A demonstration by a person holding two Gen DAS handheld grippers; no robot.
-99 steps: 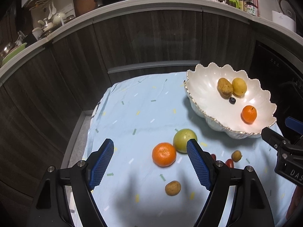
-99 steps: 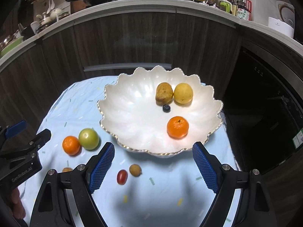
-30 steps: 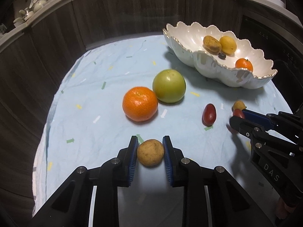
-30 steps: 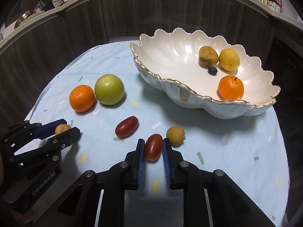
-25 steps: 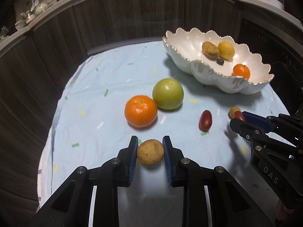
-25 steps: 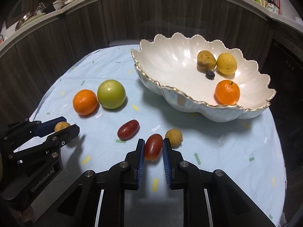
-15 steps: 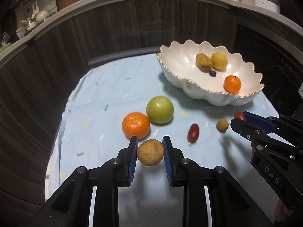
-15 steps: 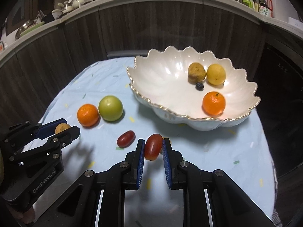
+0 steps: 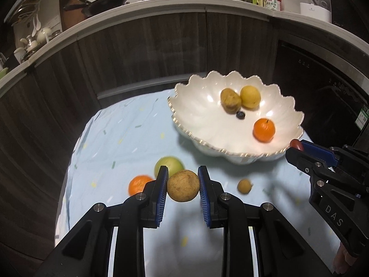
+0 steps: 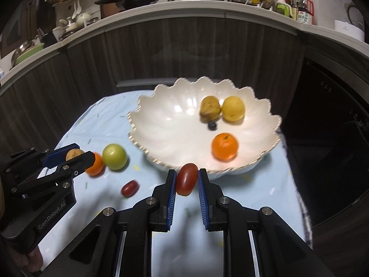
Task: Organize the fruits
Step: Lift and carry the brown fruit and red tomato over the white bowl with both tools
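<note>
Two fruits are in the air at once, and that is where the trouble lies: the left gripper (image 9: 183, 185) is nearly closed on a round brown fruit (image 9: 183, 186), pads pressing its sides, while the right gripper (image 10: 186, 181) is nearly closed on a red grape (image 10: 186, 179), both held above the cloth (image 9: 129, 133) and short of the bowl (image 10: 161, 124). The grape is smooth and oval and sticks up past the pad tips, so a squeeze that is too light could let it slide out, and one that is too hard could burst it. The brown fruit is held only across its middle, so a jolt or a roll of the wrist could pop it free and send it off the cloth's edge. The bowl has a high scalloped rim and sits just ahead of the right gripper; a low approach could knock that rim and shove or tip the bowl, which already holds an orange (image 10: 224, 146), a yellow fruit (image 10: 233, 108), a brown one (image 10: 209, 109) and a blueberry (image 10: 212, 126). A release from too high could bounce a fruit out again or bruise those inside. Both grippers head for one bowl, so they could also collide over it. On the cloth wait a green fruit (image 10: 114, 157), a second orange (image 10: 95, 164), another grape (image 10: 129, 188) and a small tan fruit (image 9: 244, 185), any of which a low pass might roll away
</note>
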